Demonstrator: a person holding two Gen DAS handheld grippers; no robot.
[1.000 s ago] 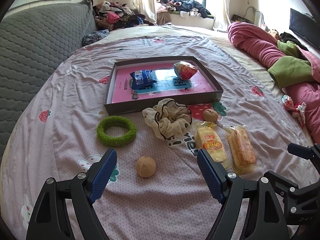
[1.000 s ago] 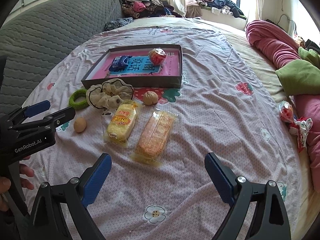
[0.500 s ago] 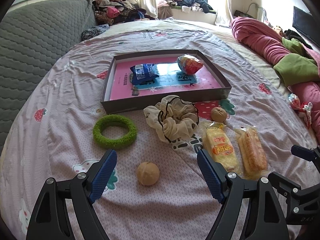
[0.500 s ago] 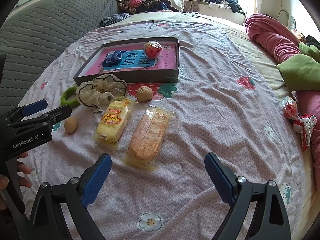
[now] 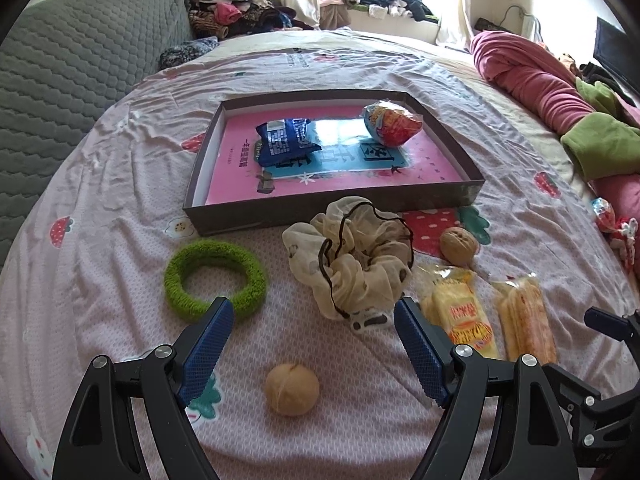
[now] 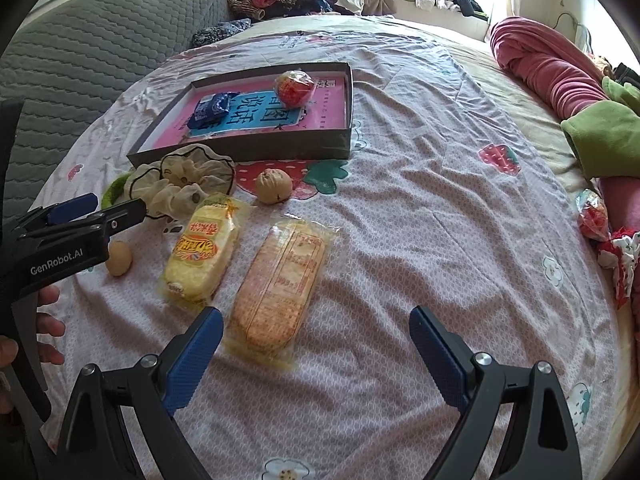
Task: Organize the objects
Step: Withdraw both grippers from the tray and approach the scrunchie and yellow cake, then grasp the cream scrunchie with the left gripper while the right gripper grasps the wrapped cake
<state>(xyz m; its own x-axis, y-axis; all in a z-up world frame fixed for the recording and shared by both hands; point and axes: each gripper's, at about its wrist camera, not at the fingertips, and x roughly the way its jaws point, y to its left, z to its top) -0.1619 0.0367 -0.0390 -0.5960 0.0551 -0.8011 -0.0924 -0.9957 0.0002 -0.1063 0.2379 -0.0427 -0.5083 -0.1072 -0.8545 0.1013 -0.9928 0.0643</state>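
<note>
Your left gripper (image 5: 314, 322) hangs over the bedsheet (image 5: 100, 208) with jaws spread wide, nothing between the pads. The near walnut (image 5: 292, 389) lies on the sheet below the gap between the fingers, not touched. The left blue pad overlaps the near edge of the green fuzzy ring (image 5: 215, 279) in view; contact cannot be told. The cream scrunchie (image 5: 352, 262) with dark trim sits just right of the ring, in front of the box.

Your right gripper (image 6: 316, 330) is also released, jaws wide, empty. The orange wafer pack (image 6: 282, 282) lies on the sheet just ahead of its left pad, close but apart. The yellow cake pack (image 6: 204, 250) lies beside it on the left, nearly parallel, a narrow strip of sheet between them. A second walnut (image 6: 273, 186) sits beyond the packs, near the box's front wall.

The shallow dark box (image 5: 440, 196) rests flat on the sheet past everything else, pink printed sheet on its floor. Inside: a blue snack packet (image 5: 285, 141) toward the left, a red-orange wrapped snack (image 5: 392, 123) toward the back right. Both lie loose, apart from each other.

From the right wrist view, your left gripper shows at the left edge with your fingers (image 6: 48, 322) around its handle. A rolled pink blanket (image 5: 528, 76) and a green cloth (image 5: 604, 148) lie along the right side of the bed, well apart from the items.
</note>
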